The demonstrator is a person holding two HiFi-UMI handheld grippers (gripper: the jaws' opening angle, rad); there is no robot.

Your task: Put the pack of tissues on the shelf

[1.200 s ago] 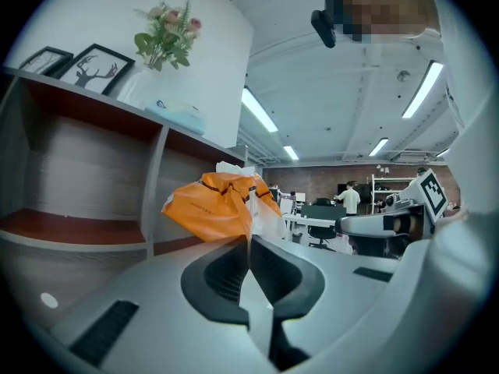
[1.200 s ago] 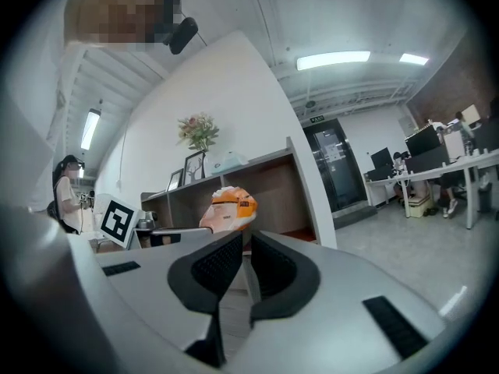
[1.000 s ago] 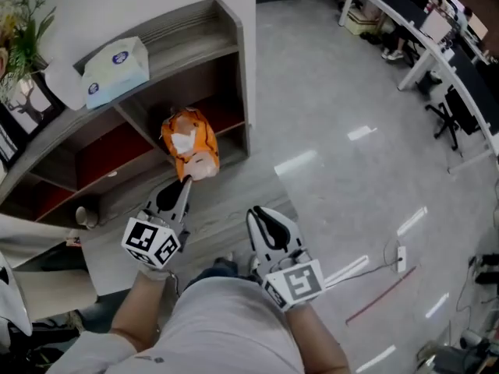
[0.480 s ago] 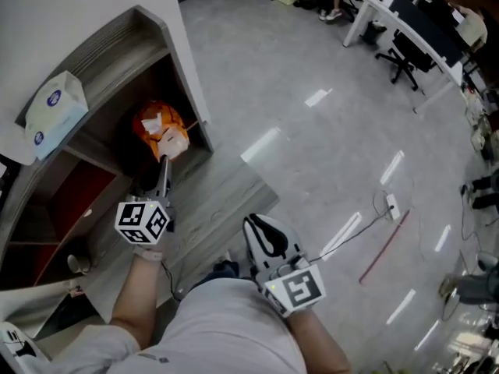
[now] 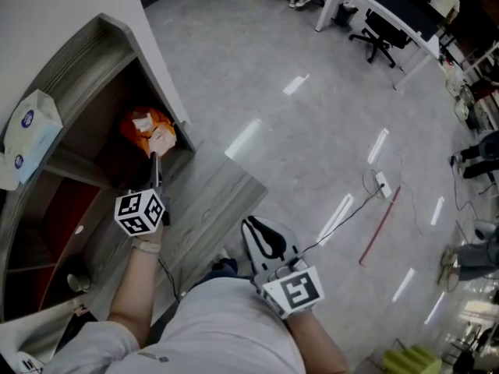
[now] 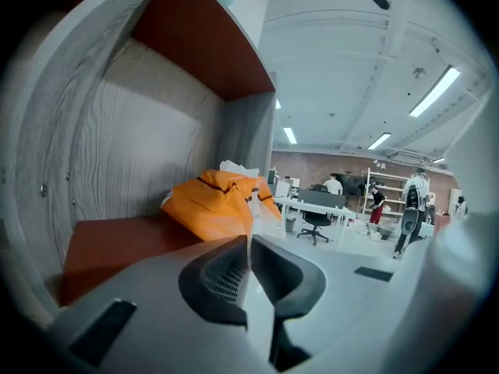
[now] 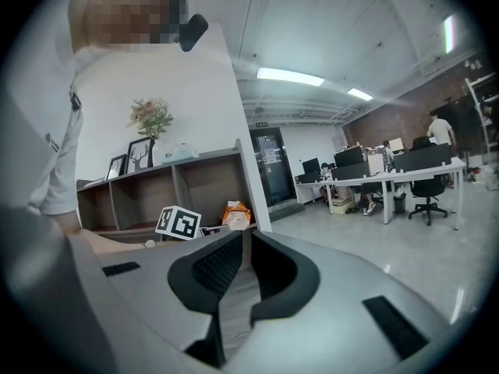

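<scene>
Orange plastic tissue pack [image 5: 146,131] sat in the grey wooden shelf [image 5: 86,49], its film edge pinched by the left gripper [image 5: 154,157] fingers, fully closed. Placement looked nearly complete; release was judged next.

You pushed your left gripper [image 5: 153,157] forward and down. The orange pack of tissues [image 5: 146,131] it pinches was out in front of the shelf [image 5: 93,49]. Now it is inside the end box.

Legible text, brands, numbers: none.
- Pale blue tissue pack [image 5: 31,135], on the shelf top: round dark blue emblems, print too small to read.
- Orange pack [image 5: 144,131], in the shelf compartment: white label, lettering unreadable.
- Left marker cube [image 5: 140,213] and right marker cube [image 5: 293,291]: black-and-white square codes, no letters.
</scene>
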